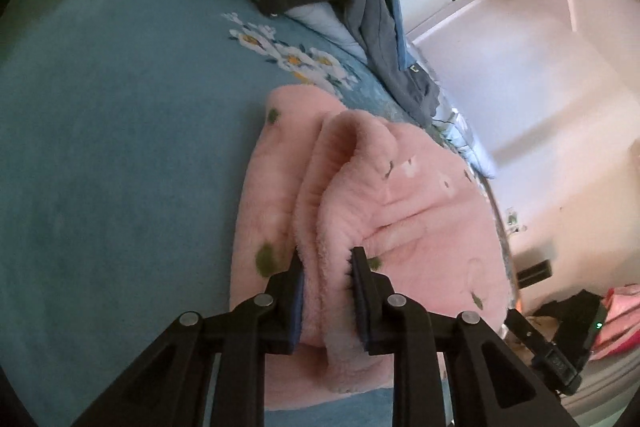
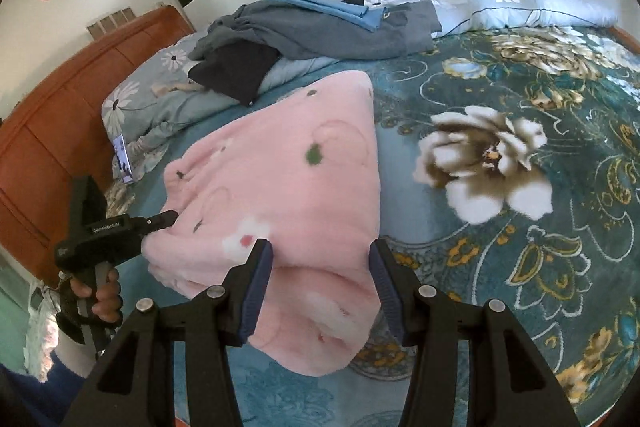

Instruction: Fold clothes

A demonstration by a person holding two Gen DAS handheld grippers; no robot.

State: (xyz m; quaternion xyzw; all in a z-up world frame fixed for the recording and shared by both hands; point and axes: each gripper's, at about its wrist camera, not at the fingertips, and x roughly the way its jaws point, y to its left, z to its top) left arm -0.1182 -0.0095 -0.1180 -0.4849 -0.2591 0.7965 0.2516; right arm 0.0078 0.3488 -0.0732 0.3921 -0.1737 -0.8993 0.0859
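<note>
Fleece (image 2: pixel 280 163), pink, lies bunched in layers on the bed (image 2: pixel 520 227). Left gripper (image 1: pixel 326 275) pinches a thick ridge at its edge. Right gripper (image 2: pixel 320 267) stands wide, straddling the near corner without closing on it. Judged: keep layers aligned and edges square while folding.

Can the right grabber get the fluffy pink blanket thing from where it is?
Probably yes. The right gripper is open, with the folded fluffy pink garment lying between its fingers and nothing in the way. The left gripper pinches another fold.
</note>
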